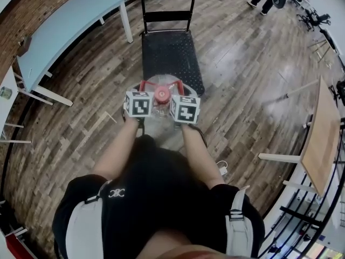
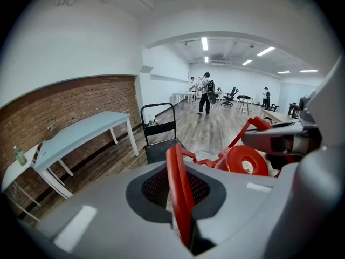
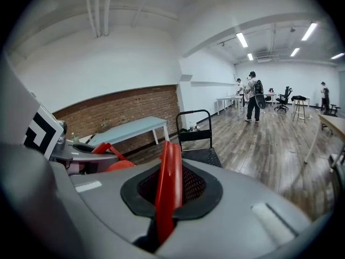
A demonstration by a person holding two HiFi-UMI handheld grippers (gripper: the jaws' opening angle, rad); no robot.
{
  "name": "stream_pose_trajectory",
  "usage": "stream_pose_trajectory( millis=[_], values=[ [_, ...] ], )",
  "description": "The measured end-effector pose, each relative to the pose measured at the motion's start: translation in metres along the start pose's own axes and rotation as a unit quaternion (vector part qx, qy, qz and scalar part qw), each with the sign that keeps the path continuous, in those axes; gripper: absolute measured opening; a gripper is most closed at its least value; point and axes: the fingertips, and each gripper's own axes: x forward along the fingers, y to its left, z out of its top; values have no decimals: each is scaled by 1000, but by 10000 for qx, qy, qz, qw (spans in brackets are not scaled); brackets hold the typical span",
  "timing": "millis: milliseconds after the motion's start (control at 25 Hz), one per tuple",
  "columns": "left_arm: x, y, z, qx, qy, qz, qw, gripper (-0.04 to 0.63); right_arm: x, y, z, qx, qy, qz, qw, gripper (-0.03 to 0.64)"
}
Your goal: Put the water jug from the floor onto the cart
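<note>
Short of cart (image 1: 171,55), L tongs (image 2: 183,225) & R tongs (image 3: 166,209) clamp jug handle (image 2: 176,169).

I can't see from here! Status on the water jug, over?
Left gripper, right gripper shut on red handle. Water jug lifted, short of cart. Nothing between.

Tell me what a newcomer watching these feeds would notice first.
The clear plastic water jug with a red cap is carried at the centre of the head view, with the left gripper and right gripper each shut on its red plastic handle. Just ahead stands the black flat platform cart with an upright push bar. A long light-blue table lines the brick wall on the left.
</note>
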Motion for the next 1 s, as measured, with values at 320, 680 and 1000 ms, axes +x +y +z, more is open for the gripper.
stream_pose_trajectory(
  millis=[320, 680, 1000],
  values=[
    [26, -14, 12, 101, 38, -191, 9998, 11, 19, -25, -2, 205, 175, -20, 9996, 32],
    [72, -6, 23, 44, 119, -242, 9996, 11, 62, -38, 7, 122, 264, -47, 9996, 34],
    [135, 5, 45, 61, 241, -350, 9991, 11, 121, -57, 24, 31, 417, -217, 9989, 34]
  ],
)
